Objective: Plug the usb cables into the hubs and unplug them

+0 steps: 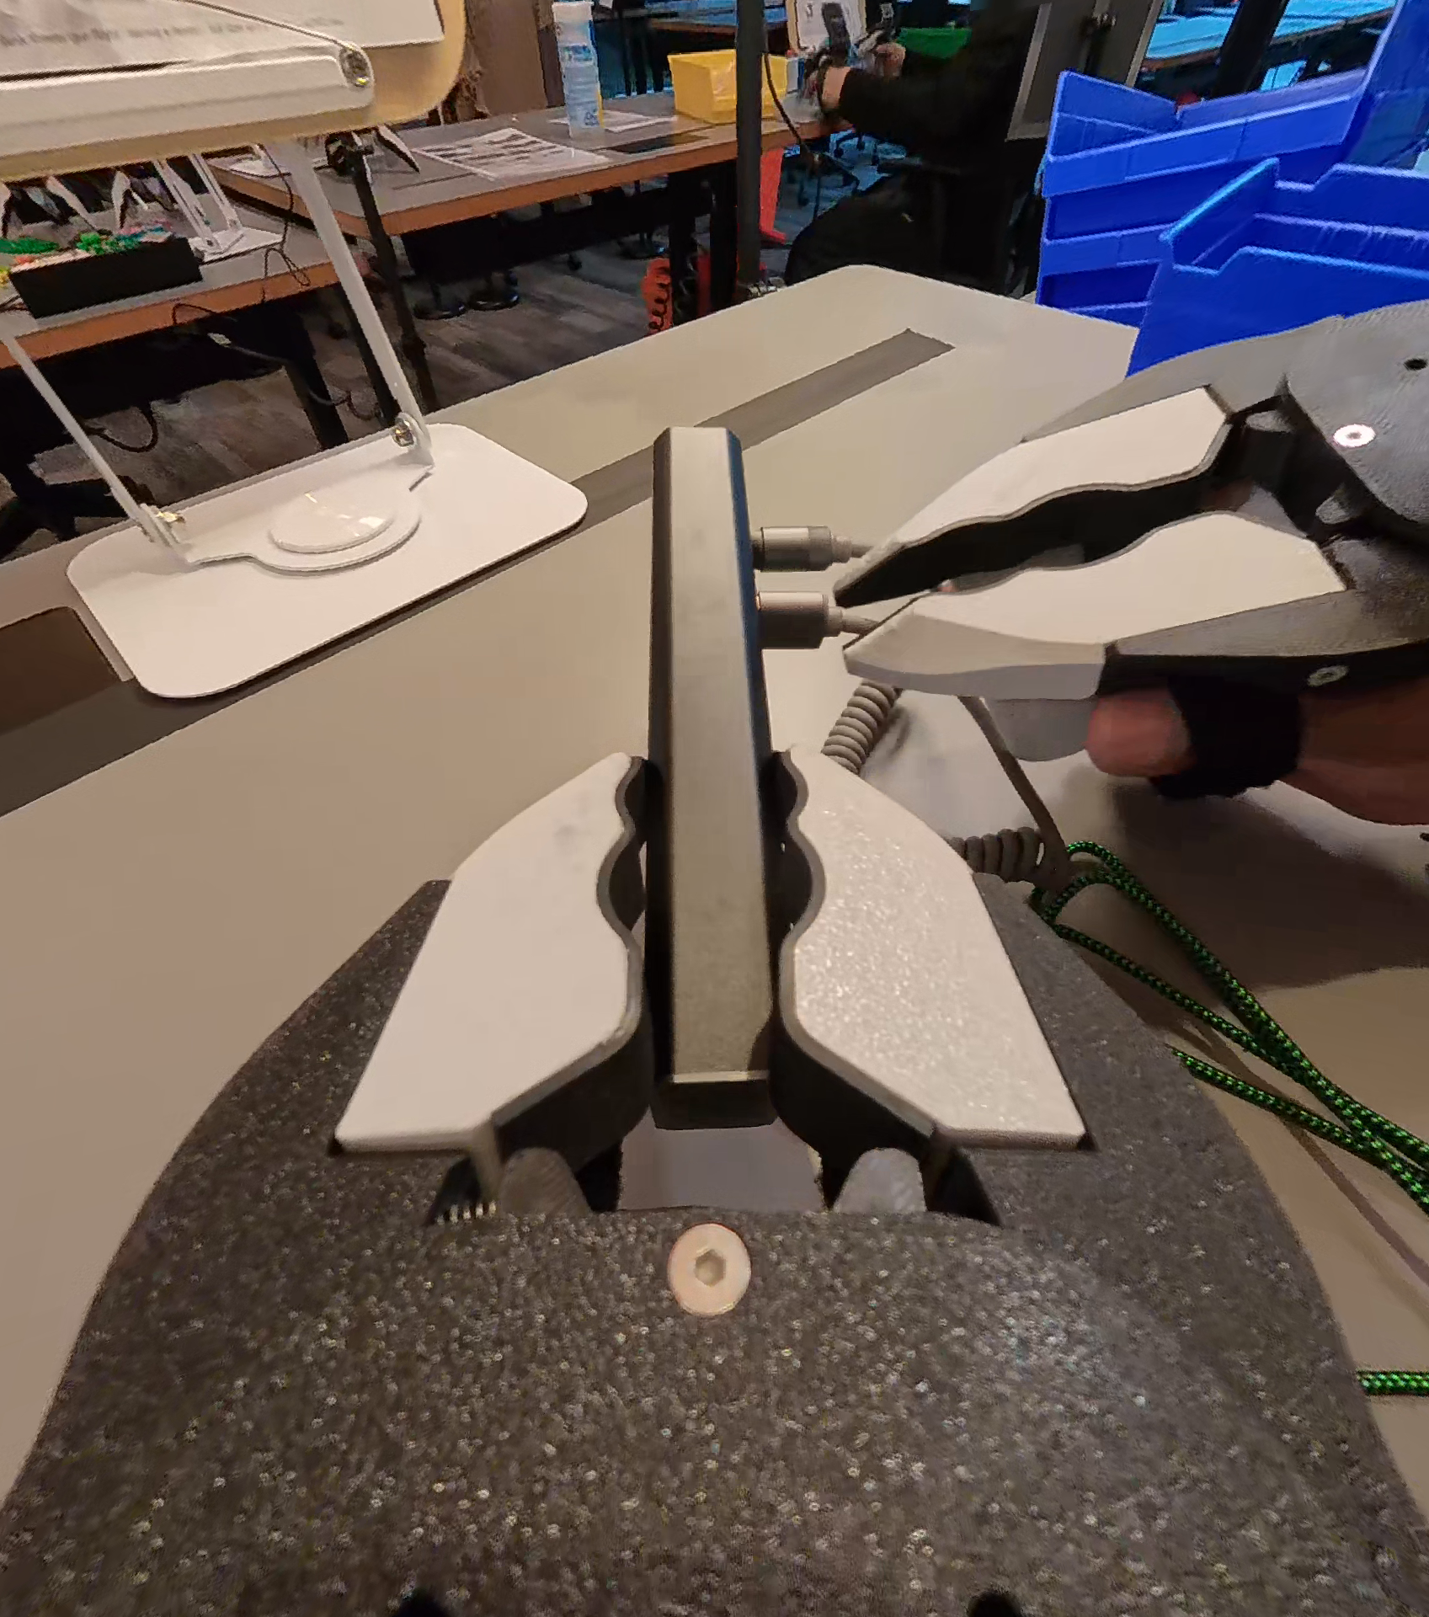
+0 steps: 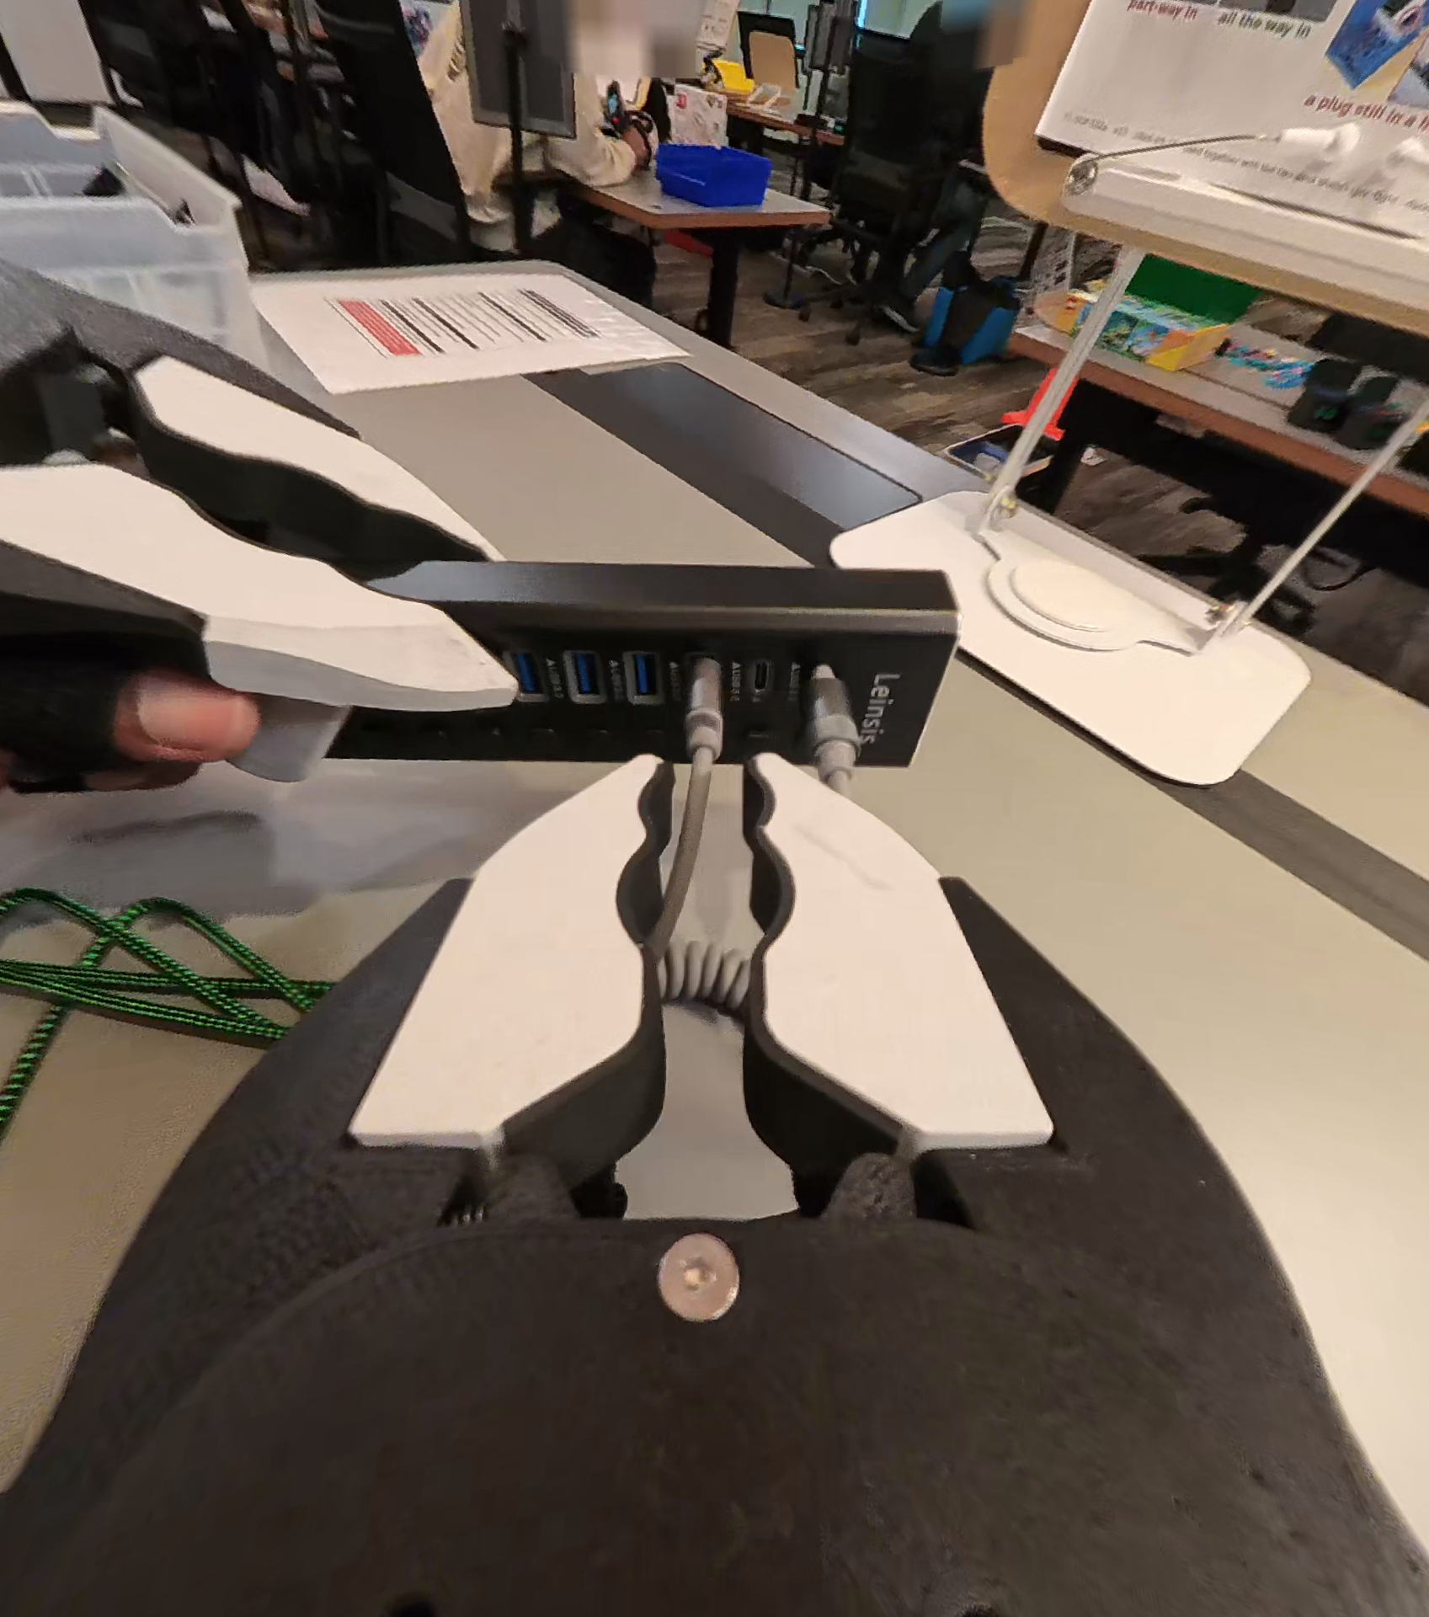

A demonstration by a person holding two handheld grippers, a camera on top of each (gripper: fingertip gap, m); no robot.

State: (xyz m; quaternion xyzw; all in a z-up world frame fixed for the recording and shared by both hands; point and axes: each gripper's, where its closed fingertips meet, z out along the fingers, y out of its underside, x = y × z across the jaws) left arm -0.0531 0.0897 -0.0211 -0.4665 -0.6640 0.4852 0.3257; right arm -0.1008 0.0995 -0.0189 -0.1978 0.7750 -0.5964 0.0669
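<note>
Your left tool [image 1: 706,787] pinches the black hub [image 1: 709,700] on its long sides and holds it above the table [image 1: 256,875], so the ports face your right tool [image 2: 704,774]. That one is spread around the grey cable [image 2: 684,857], below its plug [image 2: 704,691], probably not gripping. A second plug [image 2: 831,713] sits just beside; the green cord [image 2: 81,971] lies well apart, at the side.

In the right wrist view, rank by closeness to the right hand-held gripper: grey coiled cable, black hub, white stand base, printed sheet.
1. grey coiled cable, between its fingers
2. black hub, just ahead
3. white stand base, right
4. printed sheet, far left
</note>
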